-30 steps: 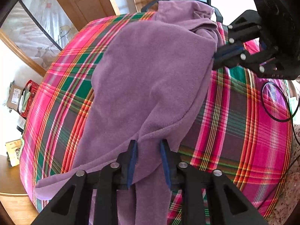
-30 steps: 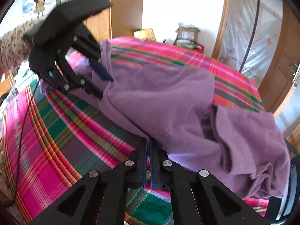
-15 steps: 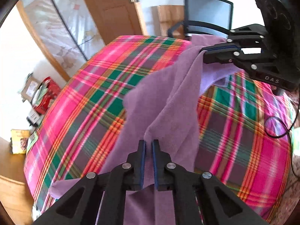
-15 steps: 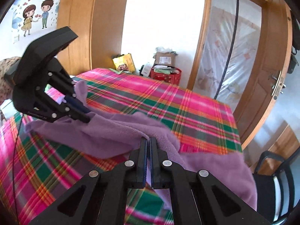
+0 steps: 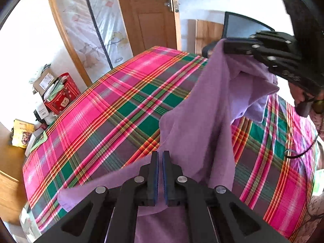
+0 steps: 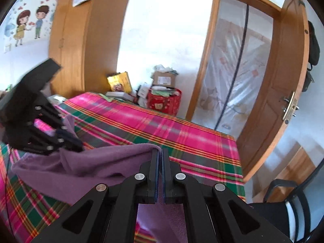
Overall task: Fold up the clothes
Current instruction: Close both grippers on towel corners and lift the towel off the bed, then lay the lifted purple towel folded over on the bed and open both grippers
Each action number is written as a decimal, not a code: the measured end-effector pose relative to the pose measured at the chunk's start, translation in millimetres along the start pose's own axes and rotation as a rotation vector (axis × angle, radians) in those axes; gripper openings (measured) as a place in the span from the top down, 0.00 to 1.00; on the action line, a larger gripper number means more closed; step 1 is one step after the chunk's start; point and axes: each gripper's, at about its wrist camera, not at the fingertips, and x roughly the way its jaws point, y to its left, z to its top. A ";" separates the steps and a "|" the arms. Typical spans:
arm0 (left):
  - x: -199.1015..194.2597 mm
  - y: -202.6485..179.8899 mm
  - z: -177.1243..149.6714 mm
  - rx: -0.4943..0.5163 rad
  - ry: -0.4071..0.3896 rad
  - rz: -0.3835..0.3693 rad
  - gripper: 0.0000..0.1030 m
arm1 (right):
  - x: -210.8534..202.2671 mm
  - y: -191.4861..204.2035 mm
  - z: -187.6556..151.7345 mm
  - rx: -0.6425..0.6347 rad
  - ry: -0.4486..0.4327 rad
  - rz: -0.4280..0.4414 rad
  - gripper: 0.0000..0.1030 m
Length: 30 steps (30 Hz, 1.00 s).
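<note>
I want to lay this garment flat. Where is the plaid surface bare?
The plaid cover is bare from the purple garment to the edge nearest the red bin. The side under the right gripper is crowded.

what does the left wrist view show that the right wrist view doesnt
Only the left wrist view shows the right gripper from outside, shut on the purple garment, the dark monitor behind it, and a black cable loop lying on the bed.

Only the right wrist view shows the left gripper from outside, the cartoon wall sticker, and a black chair.

Both show the plaid bedspread, the red bin, the cardboard box and the wooden door.
</note>
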 end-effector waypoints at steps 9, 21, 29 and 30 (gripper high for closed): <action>6.1 0.5 -7.6 -0.031 0.027 -0.013 0.96 | 49.6 -30.5 18.0 0.080 0.015 -0.149 0.97; 32.4 -1.0 -41.1 -0.113 0.103 -0.054 0.96 | 128.7 -45.3 -6.6 0.093 0.287 -0.257 0.86; 20.4 -7.3 -76.6 -0.195 0.108 -0.064 0.92 | 71.0 -60.8 -0.9 0.196 0.154 -0.163 0.70; 17.2 -9.5 -80.5 -0.204 0.103 -0.067 0.91 | 60.6 -56.4 -2.0 0.175 0.140 -0.149 0.70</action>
